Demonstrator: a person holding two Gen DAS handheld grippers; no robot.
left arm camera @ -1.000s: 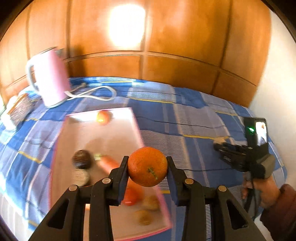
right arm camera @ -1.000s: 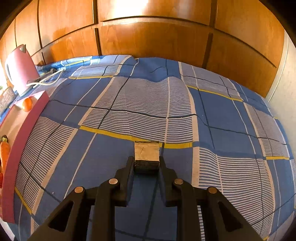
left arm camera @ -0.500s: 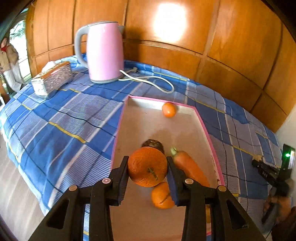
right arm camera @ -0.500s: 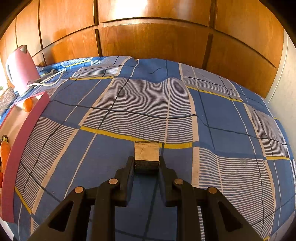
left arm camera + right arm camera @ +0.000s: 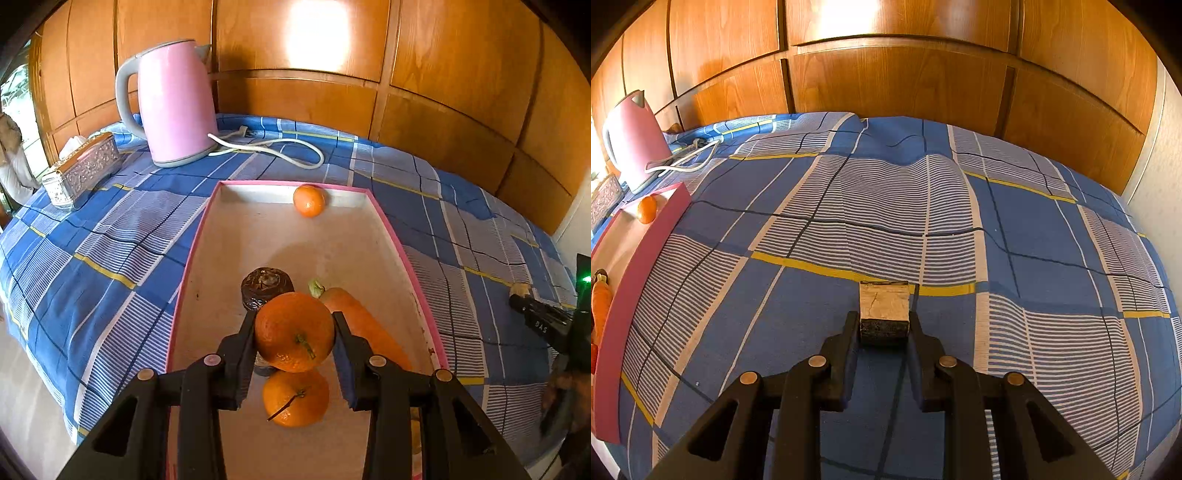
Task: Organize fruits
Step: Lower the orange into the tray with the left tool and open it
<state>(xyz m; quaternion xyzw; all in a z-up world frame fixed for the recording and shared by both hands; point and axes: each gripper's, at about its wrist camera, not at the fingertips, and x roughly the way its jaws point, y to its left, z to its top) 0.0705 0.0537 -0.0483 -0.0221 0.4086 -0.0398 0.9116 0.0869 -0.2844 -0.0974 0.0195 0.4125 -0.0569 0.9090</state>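
Observation:
My left gripper [image 5: 294, 332] is shut on an orange [image 5: 294, 331] and holds it above the near part of a pink-rimmed tray [image 5: 192, 258]. In the tray lie a second orange [image 5: 295, 398] right below the held one, a carrot [image 5: 364, 325], a dark round fruit [image 5: 266, 287] and a small orange [image 5: 309, 200] at the far end. My right gripper [image 5: 884, 325] is shut on a pale block with a dark front face [image 5: 884, 308] over the blue checked cloth. The right gripper also shows at the right edge of the left wrist view [image 5: 543, 319].
A pink kettle [image 5: 171, 99] with a white cord [image 5: 273, 149] stands behind the tray. A silver tissue box [image 5: 81, 168] sits at the far left. A wooden panel wall [image 5: 406, 74] backs the table. The tray's pink side [image 5: 639, 266] borders the left of the right wrist view.
My left gripper has swung left with the orange, from beside the tray to over its near part, and moved closer. The right gripper has stayed still.

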